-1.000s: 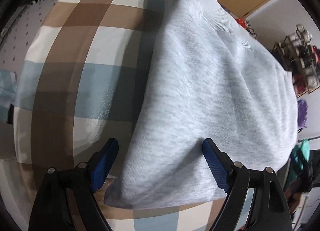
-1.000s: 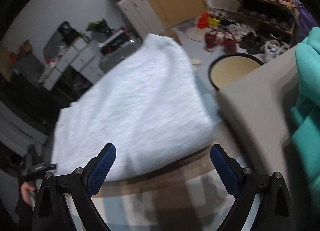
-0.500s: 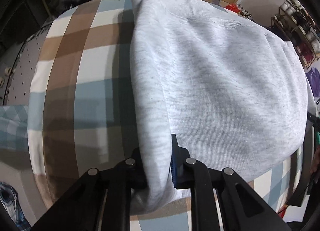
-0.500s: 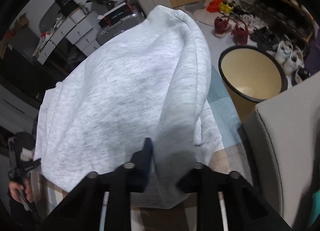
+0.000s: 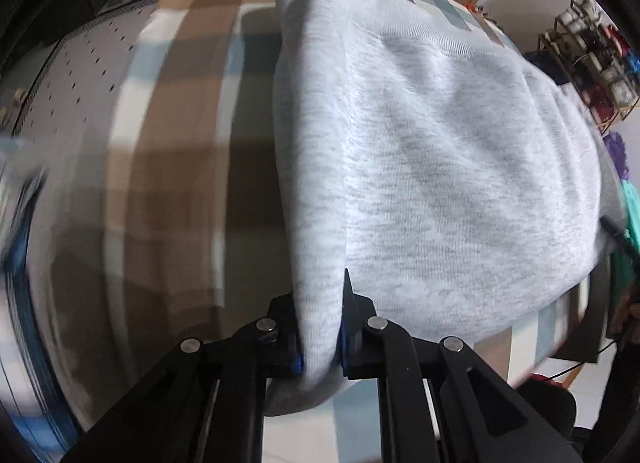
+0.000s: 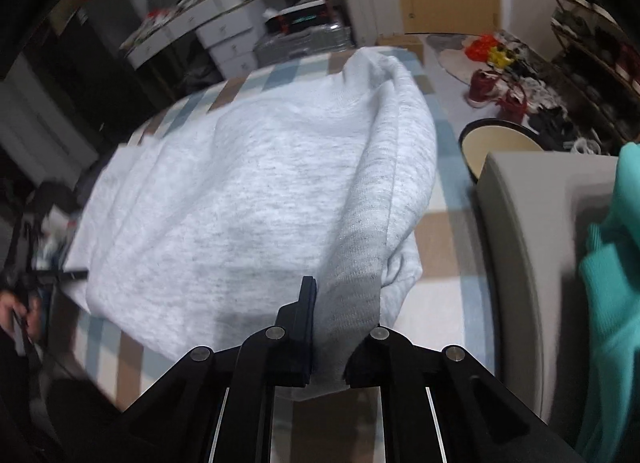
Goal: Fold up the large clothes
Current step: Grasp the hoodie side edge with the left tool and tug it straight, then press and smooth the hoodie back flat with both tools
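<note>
A light grey sweatshirt [image 5: 440, 183] lies on a table with a brown, blue and white checked cloth [image 5: 168, 167]. My left gripper [image 5: 320, 327] is shut on the sweatshirt's near left edge and lifts it into a ridge running away from me. In the right wrist view the sweatshirt [image 6: 248, 199] fills the middle, and my right gripper [image 6: 344, 327] is shut on its near right edge, pulled up into a fold. The other gripper shows small at the left edge of that view [image 6: 44, 275].
A grey sofa arm [image 6: 520, 247] with a teal garment [image 6: 612, 263] stands right of the table. A round cream bin [image 6: 500, 143], shoes and a shoe rack [image 5: 588, 47] are on the floor beyond. Drawers and a suitcase [image 6: 304, 43] stand at the back.
A second ago both grippers were open at the sweatshirt's near edge. They closed on the cloth and have since lifted both edges, raising folds along both sides.
</note>
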Action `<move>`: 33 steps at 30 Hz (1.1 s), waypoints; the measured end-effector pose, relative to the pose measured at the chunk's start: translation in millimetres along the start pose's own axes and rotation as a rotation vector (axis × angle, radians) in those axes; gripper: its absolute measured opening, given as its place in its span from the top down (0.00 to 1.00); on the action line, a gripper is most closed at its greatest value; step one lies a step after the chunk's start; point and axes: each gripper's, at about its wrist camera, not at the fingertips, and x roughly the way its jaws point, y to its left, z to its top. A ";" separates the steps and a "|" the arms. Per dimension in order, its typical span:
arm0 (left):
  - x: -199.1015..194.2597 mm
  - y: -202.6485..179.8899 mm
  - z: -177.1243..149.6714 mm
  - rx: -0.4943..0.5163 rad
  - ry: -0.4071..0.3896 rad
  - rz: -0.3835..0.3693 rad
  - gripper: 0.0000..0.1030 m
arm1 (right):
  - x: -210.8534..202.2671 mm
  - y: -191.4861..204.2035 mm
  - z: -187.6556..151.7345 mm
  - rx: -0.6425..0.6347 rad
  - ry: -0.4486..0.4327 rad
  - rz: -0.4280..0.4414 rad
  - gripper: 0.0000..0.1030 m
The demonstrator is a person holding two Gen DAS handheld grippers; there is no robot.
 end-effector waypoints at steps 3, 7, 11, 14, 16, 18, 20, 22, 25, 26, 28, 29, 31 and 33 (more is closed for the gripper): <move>-4.8 7.9 -18.4 -0.015 0.002 -0.002 0.92 | 5.8 2.5 -29.6 -0.025 0.077 0.027 0.91; -7.9 11.1 -21.9 -0.080 -0.021 -0.046 0.92 | 3.5 -7.4 -50.8 0.043 0.115 0.037 0.88; -21.2 25.2 -30.8 -0.184 -0.049 -0.087 0.86 | -10.3 -27.0 -52.6 0.121 0.118 -0.006 0.76; -48.4 40.8 -42.5 -0.209 -0.109 -0.090 0.85 | -43.2 -25.4 -49.9 0.146 0.064 -0.031 0.75; -70.1 36.5 -51.4 -0.174 -0.162 -0.020 0.85 | -69.2 -10.9 -43.2 0.116 -0.011 -0.023 0.73; -102.6 27.9 -70.7 -0.089 -0.248 0.090 0.73 | -88.7 14.7 -36.9 0.068 -0.063 0.019 0.55; -115.0 0.9 -75.2 -0.012 -0.394 0.185 0.34 | -94.6 46.5 -32.9 0.006 -0.088 0.049 0.33; -115.9 -26.2 -87.3 0.097 -0.449 0.113 0.20 | -81.8 85.7 -29.0 -0.075 -0.077 0.080 0.23; -81.8 -66.2 -90.7 0.258 -0.386 0.114 0.20 | -40.0 132.0 -27.2 -0.173 -0.015 0.073 0.23; -65.4 -75.5 -90.7 0.298 -0.370 0.159 0.20 | -22.9 145.9 -28.0 -0.180 0.005 0.067 0.23; -41.0 -77.6 -88.9 0.299 -0.338 0.169 0.20 | 5.2 159.2 -28.1 -0.193 0.007 0.029 0.23; -32.6 -72.1 -88.5 0.269 -0.323 0.149 0.20 | 19.8 163.4 -29.4 -0.204 0.005 -0.005 0.23; -20.1 -54.0 -87.7 0.196 -0.264 0.088 0.20 | 42.3 159.7 -35.0 -0.199 0.023 -0.037 0.22; -14.6 -35.8 -89.9 0.136 -0.231 0.020 0.18 | 60.9 145.5 -44.6 -0.116 0.048 -0.025 0.20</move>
